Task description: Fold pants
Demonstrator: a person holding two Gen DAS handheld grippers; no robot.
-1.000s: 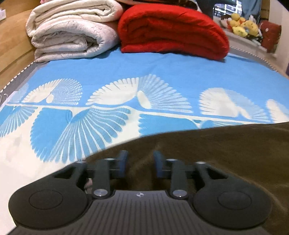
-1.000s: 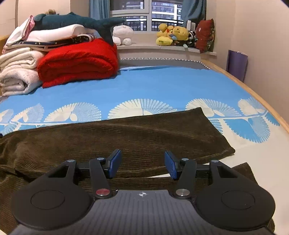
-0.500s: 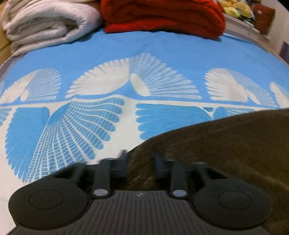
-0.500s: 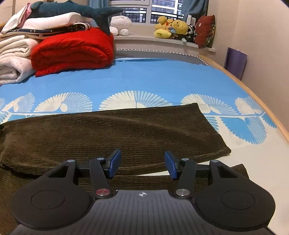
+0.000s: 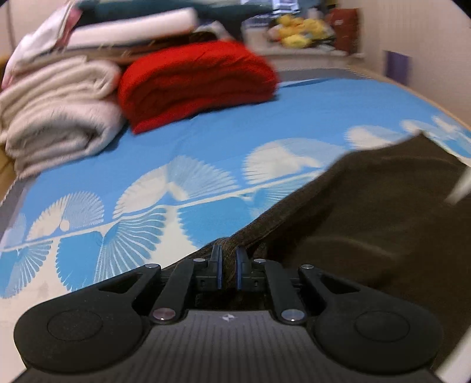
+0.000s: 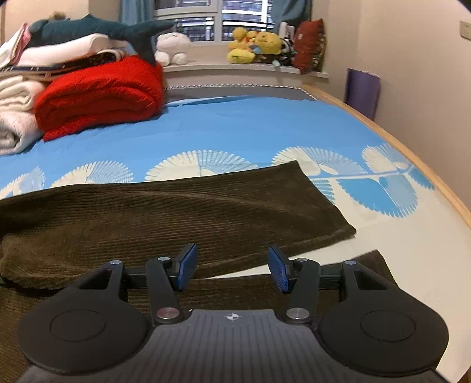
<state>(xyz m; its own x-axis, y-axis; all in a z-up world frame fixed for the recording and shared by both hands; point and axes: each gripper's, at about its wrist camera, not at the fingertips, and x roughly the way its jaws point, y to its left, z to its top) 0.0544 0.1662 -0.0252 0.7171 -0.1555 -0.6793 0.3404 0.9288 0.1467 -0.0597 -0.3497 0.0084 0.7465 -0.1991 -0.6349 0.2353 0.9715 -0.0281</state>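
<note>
Left gripper has its blue pads nearly together, pinching a raised ridge of the brown corduroy pants at their near-left edge. Fabric fills the narrow gap; how deep the bite goes is hidden behind the gripper body. From the pinch the cloth runs up and right, lifted off the sheet, and its right side is cut off by the frame. The whole left view is motion-blurred, so fabric texture is hard to read. A pale streak at the right edge is too smeared to identify.

Right gripper is spread wide, pads well apart, holding nothing. It hovers over the pants, above the gap between the two legs. The far leg lies flat across the blue patterned bedsheet, hem end at right. The near leg is mostly hidden under the gripper body, only its hem corner showing at right. The pants' left end runs out of frame.

Far left on the bed: a folded red blanket beside a stack of white folded bedding, partly cut off, with a dark plush shark on top. Plush toys sit on the far windowsill. A purple object stands against the right wall, unclear what it is.
</note>
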